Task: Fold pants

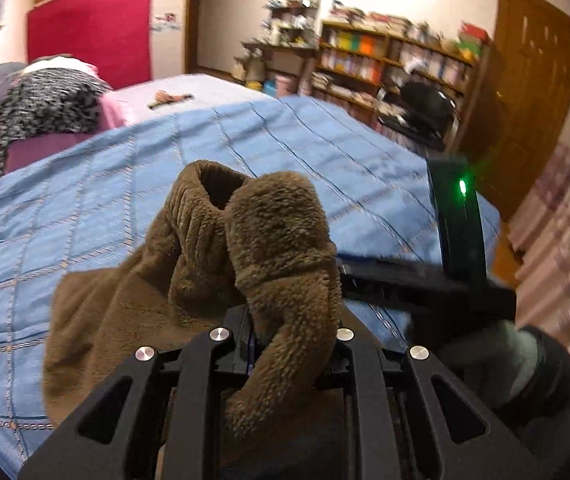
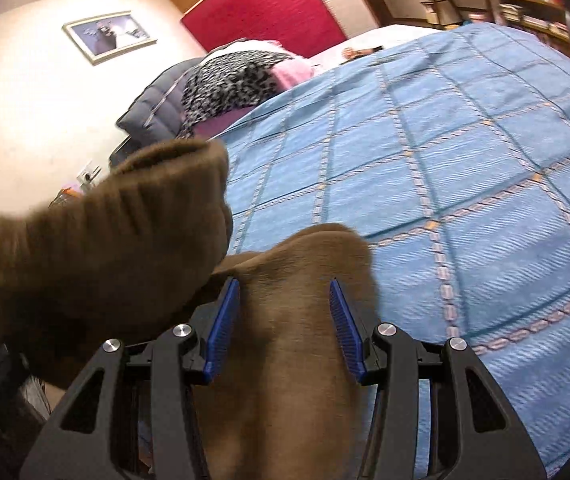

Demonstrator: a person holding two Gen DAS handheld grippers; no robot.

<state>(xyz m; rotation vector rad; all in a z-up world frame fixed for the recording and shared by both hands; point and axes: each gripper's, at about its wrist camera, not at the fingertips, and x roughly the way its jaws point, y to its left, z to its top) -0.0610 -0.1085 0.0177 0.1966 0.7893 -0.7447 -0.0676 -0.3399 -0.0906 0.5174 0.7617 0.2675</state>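
Up close, the brown fleecy plush pants [image 1: 189,264] hang bunched above a blue quilted bedspread with a tan grid pattern [image 1: 85,184]. The left gripper [image 1: 285,332] has its black fingers drawn close together on a thick roll of the fleece, which spills back over its frame. From the left wrist view the right gripper [image 1: 425,280] shows as a black bar with a green light, held in a gloved hand [image 1: 497,364]. In the right wrist view, the right gripper [image 2: 285,320] stands with its blue ribbed pads [image 2: 345,332] spread apart, a fold of the pants [image 2: 285,360] lying between them; whether they press it I cannot tell. A ribbed cuff [image 2: 105,240] rises at left. A leopard-print pillow [image 2: 229,80] lies at the bed's far end.
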